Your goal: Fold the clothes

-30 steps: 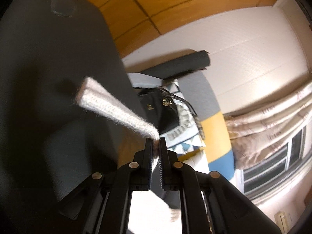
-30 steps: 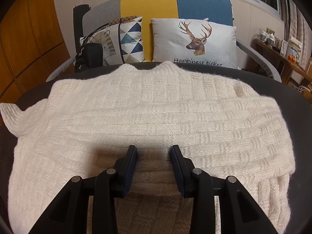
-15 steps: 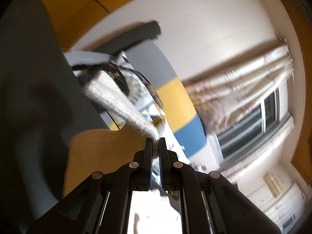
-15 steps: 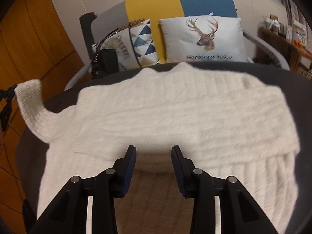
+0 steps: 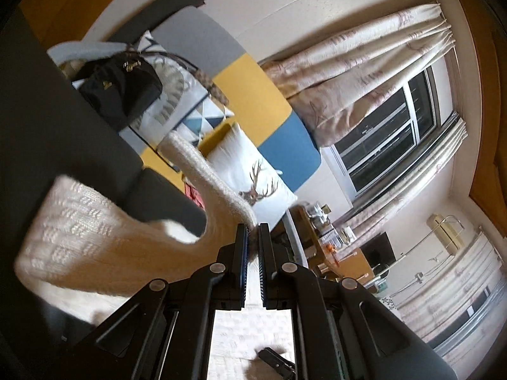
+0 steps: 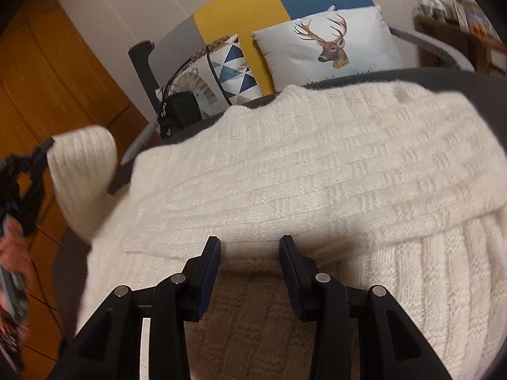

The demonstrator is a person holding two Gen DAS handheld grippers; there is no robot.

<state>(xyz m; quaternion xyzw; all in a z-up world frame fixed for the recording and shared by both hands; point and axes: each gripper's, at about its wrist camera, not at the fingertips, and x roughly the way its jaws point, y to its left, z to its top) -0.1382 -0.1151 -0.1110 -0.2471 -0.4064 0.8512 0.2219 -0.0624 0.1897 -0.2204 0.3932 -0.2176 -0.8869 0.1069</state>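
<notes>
Table: my work surface is one dark round table (image 6: 450,76); the sweater covers most of it and hangs past the near edge.
Sweater: one cream knit sweater (image 6: 317,171), lying flat with its neck toward the sofa. I judge it soft, thick and limp, light for its bulk, with a fuzzy grippy knit that will stretch and sag if I hang it from one point.
Sleeve: I count one sleeve (image 6: 82,171) raised off the table at my left side; the other sleeve looks to lie folded across the body near my right, though I cannot tell its full run.
Where to hold: I think the ribbed cuff or a doubled edge is the best place, since a single layer of the knit would pull out of shape.
Left gripper: my left gripper (image 5: 252,237) has its jaws narrow, pinching the cuff end of that sleeve, lifted above the table.
Right gripper: my right gripper (image 6: 250,253) stands with jaws wide, holding nothing, just over the sweater's lower body.
Cushions: two on the sofa, one deer cushion (image 6: 329,44) and one triangle cushion (image 6: 231,66).
Bag: one small black bag (image 5: 120,88) beside the cushions.
</notes>
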